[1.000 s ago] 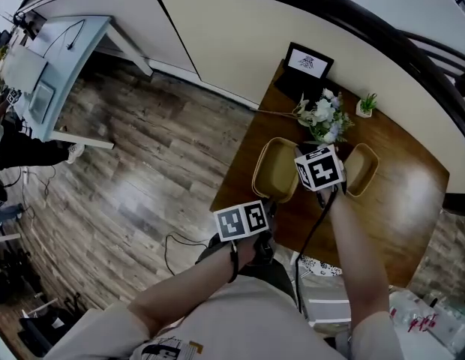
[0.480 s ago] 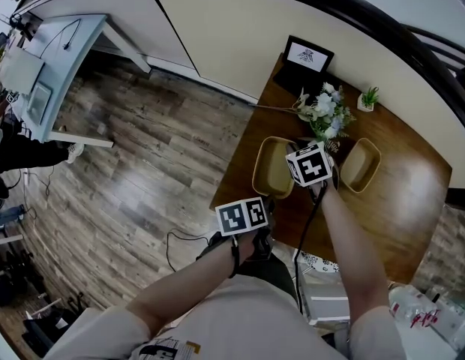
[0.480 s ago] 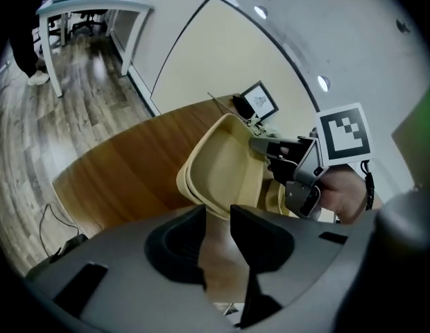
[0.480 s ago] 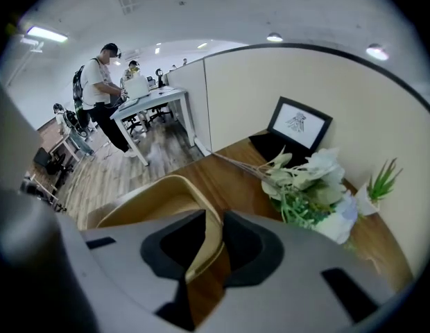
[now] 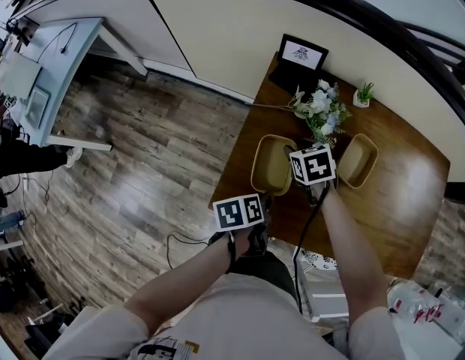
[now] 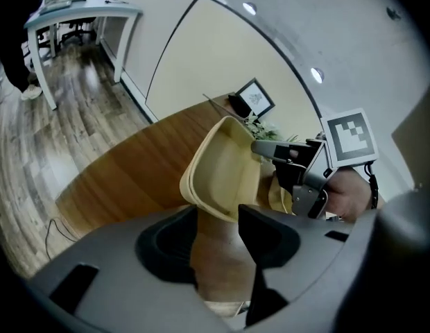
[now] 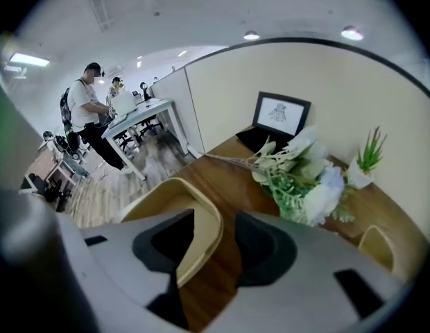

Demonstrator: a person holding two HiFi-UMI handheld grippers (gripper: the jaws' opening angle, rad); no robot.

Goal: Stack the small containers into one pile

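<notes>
1. Left gripper point(image 6: 218, 217): at the near edge of the table point(image 5: 397, 201), pointed steeply down. Its jaws have just been opening and stand apart. The near corner of the first container point(image 6: 225, 168) sits at their tips, with no pad pressing on it.
2. Right gripper point(image 7: 215, 238): jaws likewise just opened and apart. They straddle the first container's right-hand rim, with bare wood showing between the rim and the right jaw.
3. First container: beige, shallow, rounded rectangle, standing on the table between the two grippers.
4. Second container point(image 5: 358, 160): same make, on the table to the right of the right gripper, apart from the first and unstacked.
5. Flower bunch point(image 5: 320, 111): white and green, lying just behind both containers.
6. Potted plant point(image 5: 361, 96): small, in a white pot, beside the flowers.
7. Framed picture point(image 5: 300, 53): upright at the table's far corner.
</notes>
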